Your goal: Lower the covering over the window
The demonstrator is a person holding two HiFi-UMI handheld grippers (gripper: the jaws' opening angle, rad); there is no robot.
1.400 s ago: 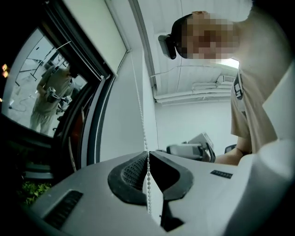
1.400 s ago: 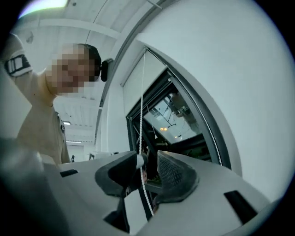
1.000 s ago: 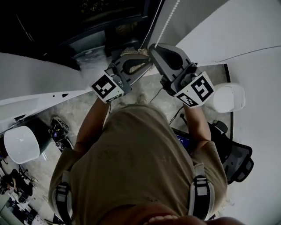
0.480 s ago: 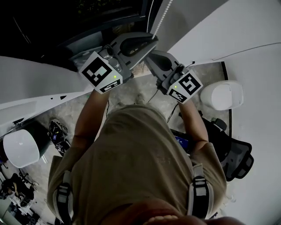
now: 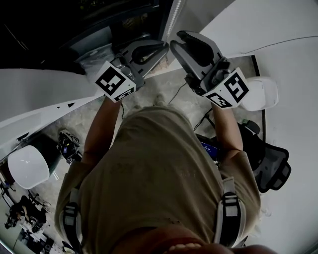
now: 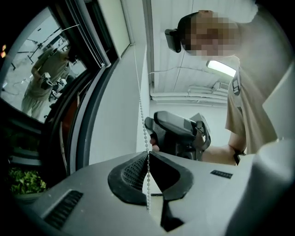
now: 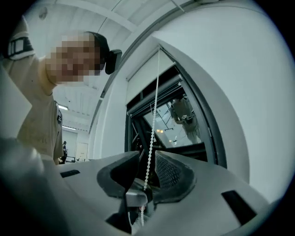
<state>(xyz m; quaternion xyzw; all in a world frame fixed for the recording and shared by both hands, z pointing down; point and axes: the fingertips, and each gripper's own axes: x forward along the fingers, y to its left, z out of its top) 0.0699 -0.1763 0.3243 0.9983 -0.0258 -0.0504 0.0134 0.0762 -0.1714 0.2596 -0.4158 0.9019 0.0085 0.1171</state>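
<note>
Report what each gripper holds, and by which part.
Left gripper pinches the bead chain mid-strand at its jaw tips. Right gripper holds nothing: its jaws have just been opening, the chain loose between them.

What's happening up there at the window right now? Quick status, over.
Left gripper shut on bead chain. Right gripper jaws just opened, chain loose between them. Window glass uncovered. Nothing snagging chain.

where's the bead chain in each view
Head view: bead chain top centre, above both gripper tips.
Left gripper view: centre, between the left gripper's jaws, just closed on it.
Right gripper view: centre, hanging between the right gripper's jaws, just opened.
Shared landmark: the dark window frame beside it.
</note>
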